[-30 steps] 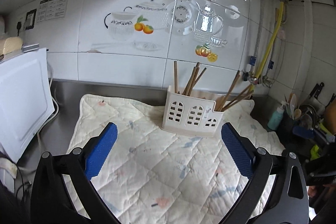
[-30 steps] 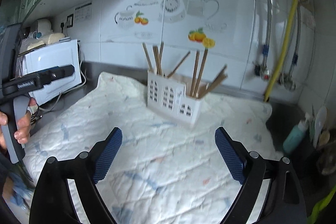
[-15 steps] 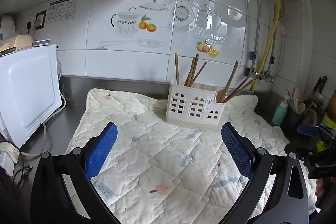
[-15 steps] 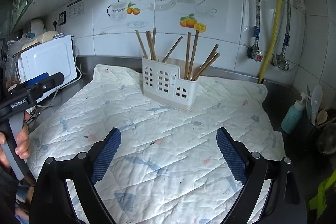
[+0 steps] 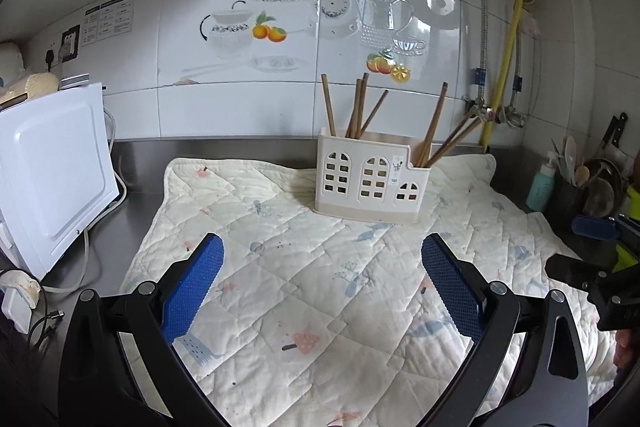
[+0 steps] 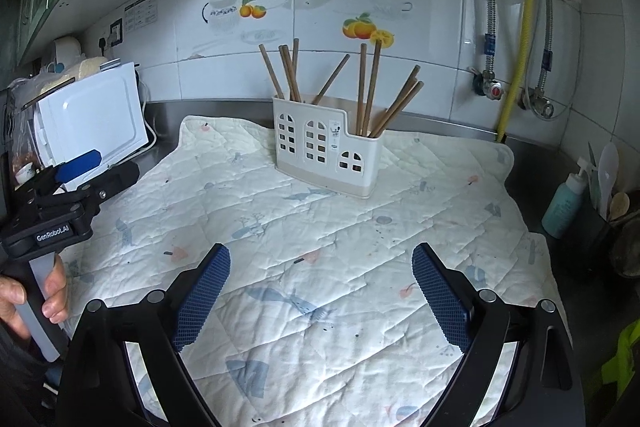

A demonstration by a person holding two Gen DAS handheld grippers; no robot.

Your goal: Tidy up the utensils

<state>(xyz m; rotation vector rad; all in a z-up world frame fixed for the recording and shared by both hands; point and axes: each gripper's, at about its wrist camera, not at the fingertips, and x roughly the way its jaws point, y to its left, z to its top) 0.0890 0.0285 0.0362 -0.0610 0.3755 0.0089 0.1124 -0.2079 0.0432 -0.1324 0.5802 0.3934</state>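
Observation:
A white utensil holder (image 5: 370,183) (image 6: 326,151) with arched cut-outs stands upright on a quilted mat (image 5: 320,291) (image 6: 320,227), toward its back. Several brown wooden chopsticks (image 5: 356,107) (image 6: 368,87) stick up from its compartments, some leaning right. My left gripper (image 5: 320,283) hovers open over the near part of the mat, well short of the holder, nothing between its blue pads. My right gripper (image 6: 320,291) is likewise open and empty above the mat's near half. In the right wrist view a hand holds the left gripper (image 6: 76,183) at the left edge.
A white appliance (image 5: 48,179) (image 6: 92,123) stands left of the mat with cables beside it. At the far right sit a teal bottle (image 5: 540,183) (image 6: 566,203) and a dark pot of spoons (image 6: 608,187). Pipes and a yellow hose (image 6: 516,27) run down the tiled wall.
Both grippers have drawn back from the holder and risen, so it looks smaller and farther. Both stay open and empty. The holder and chopsticks have not moved.

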